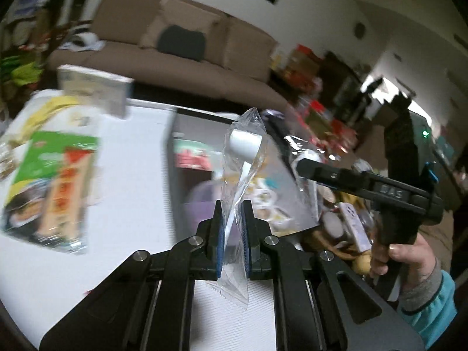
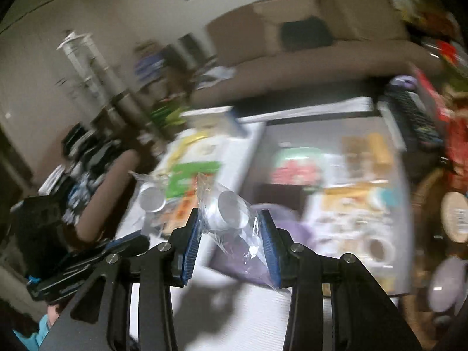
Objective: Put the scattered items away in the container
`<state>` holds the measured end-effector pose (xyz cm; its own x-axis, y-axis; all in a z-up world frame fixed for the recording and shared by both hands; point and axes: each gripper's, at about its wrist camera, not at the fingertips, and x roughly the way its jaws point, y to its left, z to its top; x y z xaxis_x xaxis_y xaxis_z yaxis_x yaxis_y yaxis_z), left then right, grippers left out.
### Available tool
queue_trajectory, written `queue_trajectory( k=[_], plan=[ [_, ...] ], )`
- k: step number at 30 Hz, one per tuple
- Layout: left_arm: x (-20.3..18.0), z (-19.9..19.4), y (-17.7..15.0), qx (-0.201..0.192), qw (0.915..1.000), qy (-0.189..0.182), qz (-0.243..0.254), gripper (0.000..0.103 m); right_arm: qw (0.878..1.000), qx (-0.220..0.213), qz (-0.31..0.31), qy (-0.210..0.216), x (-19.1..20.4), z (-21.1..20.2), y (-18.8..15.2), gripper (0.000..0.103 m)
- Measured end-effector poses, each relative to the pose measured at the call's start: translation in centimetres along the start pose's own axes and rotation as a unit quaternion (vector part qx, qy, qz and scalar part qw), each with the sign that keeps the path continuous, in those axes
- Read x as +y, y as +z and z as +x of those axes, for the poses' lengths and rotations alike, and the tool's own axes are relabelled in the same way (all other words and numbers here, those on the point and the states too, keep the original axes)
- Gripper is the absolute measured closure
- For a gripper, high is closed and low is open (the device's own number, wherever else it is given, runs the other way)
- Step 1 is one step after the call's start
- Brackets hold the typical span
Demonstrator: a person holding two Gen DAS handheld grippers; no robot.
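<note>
Our left gripper (image 1: 232, 219) jaws clamp a bagged white scoop (image 1: 244, 146), frame centre, above the desk (image 1: 137, 204). Our right gripper (image 2: 231, 234) jaws clamp another bagged scoop (image 2: 229, 212), lower centre.

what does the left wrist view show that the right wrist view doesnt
Only the left wrist view: the left gripper shut on a bagged white scoop, and the hand holding the other gripper. Only the right wrist view: the right gripper clamping a bagged scoop seen cup-first. Both: the white table, the container and the brown sofa.
</note>
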<state>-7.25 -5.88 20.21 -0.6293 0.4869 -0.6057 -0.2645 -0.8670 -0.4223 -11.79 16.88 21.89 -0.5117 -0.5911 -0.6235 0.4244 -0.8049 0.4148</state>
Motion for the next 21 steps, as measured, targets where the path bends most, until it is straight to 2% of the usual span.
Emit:
queue_trajectory(
  k=[6,13,18,20,21],
  plan=[
    [-6.0,7.4,0.4,0.045,0.9989,0.004,0.008,0.093,0.998,0.006,0.043,-0.038,-6.8,-0.1,0.9,0.063],
    [-7.6,12.8,-0.2,0.076,0.9967,0.025,0.011,0.093,0.994,0.023,0.089,-0.061,-11.9,2.9,1.0,0.063],
    [-7.8,15.2,-1.0,0.089,0.9952,0.041,0.005,0.093,0.992,0.036,0.102,-0.072,-13.7,4.5,0.7,0.063],
    [-7.8,15.9,-1.1,0.090,0.9943,0.057,0.002,0.083,0.991,0.041,0.102,-0.083,-14.0,4.9,0.6,0.060],
    [-7.7,16.0,-1.2,0.089,0.9942,0.061,-0.001,0.062,0.990,0.044,0.097,-0.093,-14.0,5.0,0.6,0.058]
  ],
)
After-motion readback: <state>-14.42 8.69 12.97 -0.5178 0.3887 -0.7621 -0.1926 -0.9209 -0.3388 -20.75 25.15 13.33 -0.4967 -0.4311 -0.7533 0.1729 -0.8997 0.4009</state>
